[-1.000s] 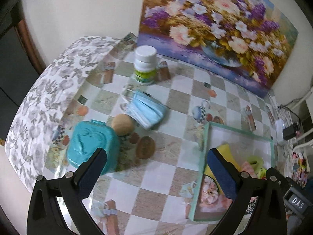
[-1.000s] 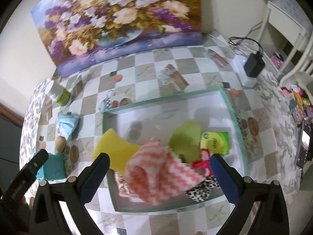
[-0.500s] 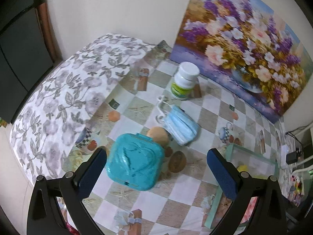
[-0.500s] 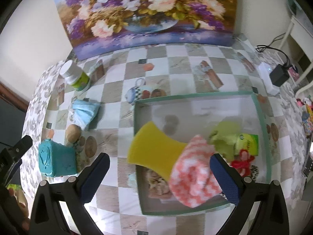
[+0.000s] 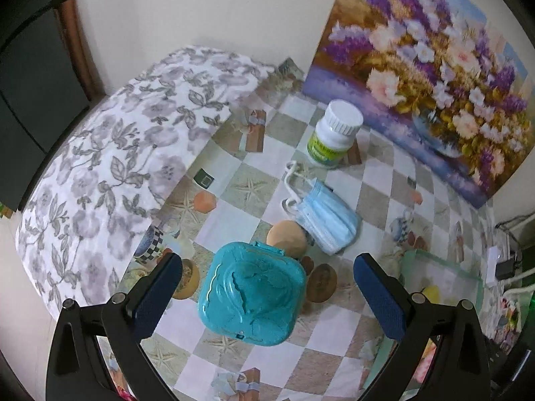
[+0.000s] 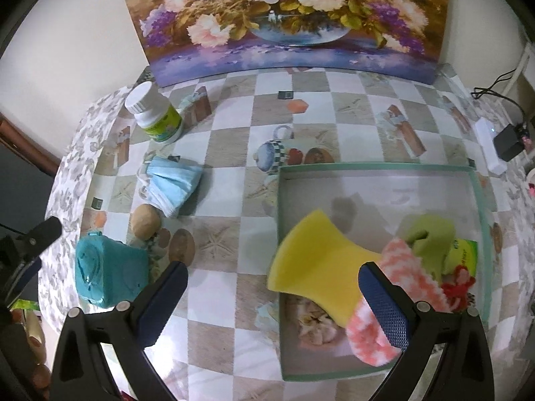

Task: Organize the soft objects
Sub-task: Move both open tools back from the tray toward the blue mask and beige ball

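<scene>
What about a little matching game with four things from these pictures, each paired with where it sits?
Things:
1. yellow foam sponge
2. pale blue face mask
3. white pill bottle with green label
4. teal plastic case

Places:
A. between the open left gripper's fingers
B. near the flower painting
C. leaning on the green-rimmed tray's edge
D. flat on the cloth beside the tan round ball

Pairs: 1-C, 2-D, 3-B, 4-A

Soft items, some in the green-rimmed tray (image 6: 374, 167), one out on the table
A yellow sponge (image 6: 314, 269) leans over the tray's left wall, touching a pink-and-white fuzzy cloth (image 6: 406, 284) beside a green cloth (image 6: 431, 237); the folded blue face mask (image 5: 326, 219) lies outside, touching a tan ball (image 5: 287, 238)
</scene>
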{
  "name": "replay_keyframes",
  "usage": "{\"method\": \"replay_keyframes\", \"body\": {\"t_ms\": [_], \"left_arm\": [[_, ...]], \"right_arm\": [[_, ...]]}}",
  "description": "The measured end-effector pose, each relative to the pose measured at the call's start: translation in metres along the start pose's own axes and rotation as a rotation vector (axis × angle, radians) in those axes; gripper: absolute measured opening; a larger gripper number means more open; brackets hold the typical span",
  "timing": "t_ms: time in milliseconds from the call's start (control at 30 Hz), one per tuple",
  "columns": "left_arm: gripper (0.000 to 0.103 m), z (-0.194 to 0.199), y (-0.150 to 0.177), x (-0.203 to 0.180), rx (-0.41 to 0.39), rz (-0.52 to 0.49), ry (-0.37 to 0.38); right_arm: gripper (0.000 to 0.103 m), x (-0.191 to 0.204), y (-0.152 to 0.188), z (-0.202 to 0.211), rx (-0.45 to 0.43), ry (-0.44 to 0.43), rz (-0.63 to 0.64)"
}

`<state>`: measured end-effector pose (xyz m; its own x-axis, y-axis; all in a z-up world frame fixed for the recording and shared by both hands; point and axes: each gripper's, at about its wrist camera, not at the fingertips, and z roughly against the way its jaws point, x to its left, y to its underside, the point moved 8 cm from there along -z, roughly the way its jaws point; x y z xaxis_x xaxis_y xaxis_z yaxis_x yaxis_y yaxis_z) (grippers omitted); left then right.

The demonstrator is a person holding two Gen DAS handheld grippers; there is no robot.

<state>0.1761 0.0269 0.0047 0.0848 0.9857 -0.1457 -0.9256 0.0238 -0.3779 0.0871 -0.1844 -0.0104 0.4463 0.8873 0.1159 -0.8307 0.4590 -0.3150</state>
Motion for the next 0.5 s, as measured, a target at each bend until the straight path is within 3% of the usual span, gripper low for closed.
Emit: {"method": "replay_keyframes", "body": {"t_ms": [300,400,500], "left_arm": [[0.102,-0.033,-0.019,0.004,0.132,-0.071,0.039],[0.102,-0.041,-0.027,0.001,0.144,-0.14,0.007],[0.102,-0.054,-0.031,0.0,0.204,-0.163,0.042]], "right_arm": [[0.103,0.02,-0.015,-0.019,-0.008,-0.031,0.018],[0.103,0.032,-0.025,-0.024,-0.035,-0.042,0.045],[0.103,0.048,-0.033,-0.034,-0.051,-0.062,0.081]]}}
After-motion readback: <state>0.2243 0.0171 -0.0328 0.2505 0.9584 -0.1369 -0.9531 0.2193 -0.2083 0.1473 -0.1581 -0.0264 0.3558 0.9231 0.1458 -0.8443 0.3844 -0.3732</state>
